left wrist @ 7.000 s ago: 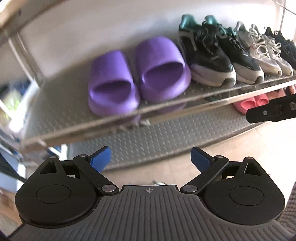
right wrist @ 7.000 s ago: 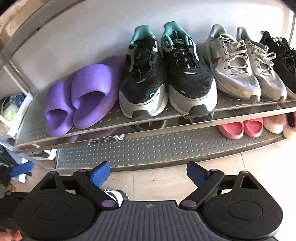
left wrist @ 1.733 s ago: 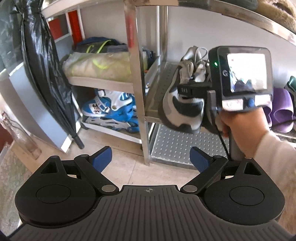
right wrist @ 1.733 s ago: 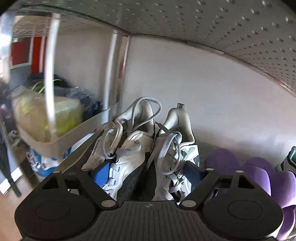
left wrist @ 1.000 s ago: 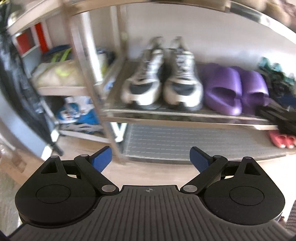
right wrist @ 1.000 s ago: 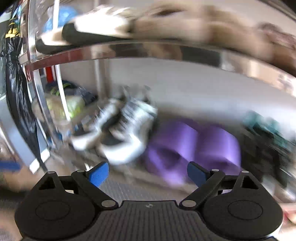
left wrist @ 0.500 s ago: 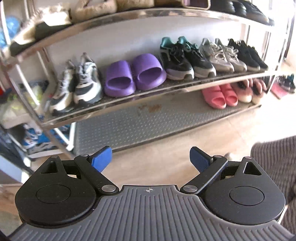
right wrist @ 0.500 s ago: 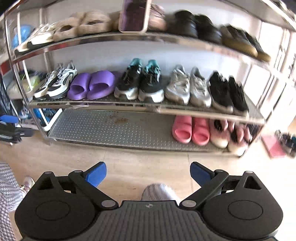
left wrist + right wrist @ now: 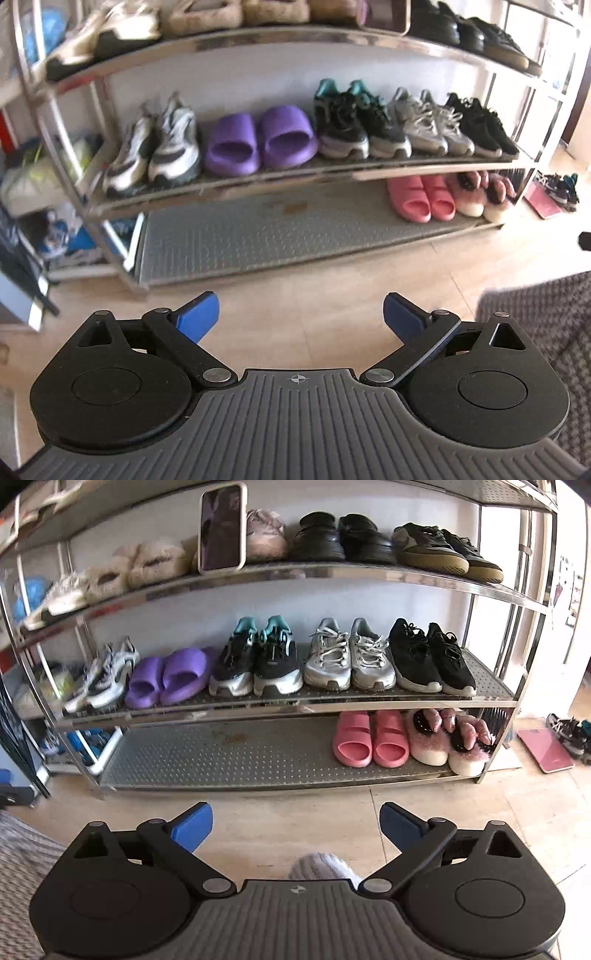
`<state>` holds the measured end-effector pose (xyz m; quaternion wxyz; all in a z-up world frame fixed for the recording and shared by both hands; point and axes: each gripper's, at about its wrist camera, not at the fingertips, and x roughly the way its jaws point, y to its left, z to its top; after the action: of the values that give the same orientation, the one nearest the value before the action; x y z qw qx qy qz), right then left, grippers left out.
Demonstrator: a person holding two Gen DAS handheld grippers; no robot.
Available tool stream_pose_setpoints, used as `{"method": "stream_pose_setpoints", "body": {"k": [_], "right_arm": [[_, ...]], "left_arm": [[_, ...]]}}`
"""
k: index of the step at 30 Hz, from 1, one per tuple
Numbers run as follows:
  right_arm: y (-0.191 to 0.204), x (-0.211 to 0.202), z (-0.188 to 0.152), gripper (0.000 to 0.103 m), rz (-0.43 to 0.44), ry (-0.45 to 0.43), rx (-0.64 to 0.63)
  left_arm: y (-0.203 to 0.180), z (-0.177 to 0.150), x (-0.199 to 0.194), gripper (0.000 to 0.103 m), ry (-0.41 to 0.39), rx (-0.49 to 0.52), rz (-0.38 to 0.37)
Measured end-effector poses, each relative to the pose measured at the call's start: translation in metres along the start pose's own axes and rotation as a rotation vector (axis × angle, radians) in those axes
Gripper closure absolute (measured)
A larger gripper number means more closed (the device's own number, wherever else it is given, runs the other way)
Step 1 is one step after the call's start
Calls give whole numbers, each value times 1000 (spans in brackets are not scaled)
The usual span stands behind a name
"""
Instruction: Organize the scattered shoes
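Observation:
A steel shoe rack (image 9: 295,703) fills both views. Its middle shelf holds, from left, grey-white sneakers (image 9: 105,681) (image 9: 159,147), purple slides (image 9: 170,677) (image 9: 258,142), black-teal trainers (image 9: 258,661), silver trainers (image 9: 349,657) and black trainers (image 9: 430,657). Pink slides (image 9: 369,738) and pink fluffy slippers (image 9: 448,738) sit on the bottom shelf at the right. My left gripper (image 9: 300,314) and right gripper (image 9: 295,821) are both open and empty, held back over the floor in front of the rack.
The top shelf carries fluffy slippers (image 9: 147,563), dark shoes (image 9: 347,535) and a phone (image 9: 222,526) propped upright. A pink scale (image 9: 545,747) and loose shoes (image 9: 570,733) lie on the floor at right. A grey-socked foot (image 9: 323,866) and checked trouser legs (image 9: 546,325) are near.
The right gripper set the grey-white sneakers at the left of the middle shelf and let go. Both grippers have since drawn back from the rack, so all shelves show.

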<state>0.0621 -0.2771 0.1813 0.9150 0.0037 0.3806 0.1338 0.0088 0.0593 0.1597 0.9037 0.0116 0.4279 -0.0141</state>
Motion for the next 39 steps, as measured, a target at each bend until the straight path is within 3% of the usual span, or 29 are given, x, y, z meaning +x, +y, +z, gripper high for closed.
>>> {"method": "stream_pose_setpoints", "body": {"k": [3, 5, 8, 15, 34, 39], "right_arm": [[-6, 6, 8, 2, -52, -15, -35], [-6, 19, 9, 2, -91, 1, -76], [2, 34, 7, 4, -127, 25, -108], [6, 39, 9, 5, -106, 26, -33], [45, 42, 10, 5, -199, 17, -184], [39, 41, 11, 5, -185, 16, -158]], "left_arm": [[-7, 11, 18, 4, 19, 24, 36], [-6, 13, 30, 4, 72, -7, 51], [-2, 8, 27, 4, 75, -67, 15], [2, 6, 20, 3, 108, 8, 70], [5, -2, 15, 2, 23, -5, 47], [7, -1, 16, 2, 23, -19, 41]]}}
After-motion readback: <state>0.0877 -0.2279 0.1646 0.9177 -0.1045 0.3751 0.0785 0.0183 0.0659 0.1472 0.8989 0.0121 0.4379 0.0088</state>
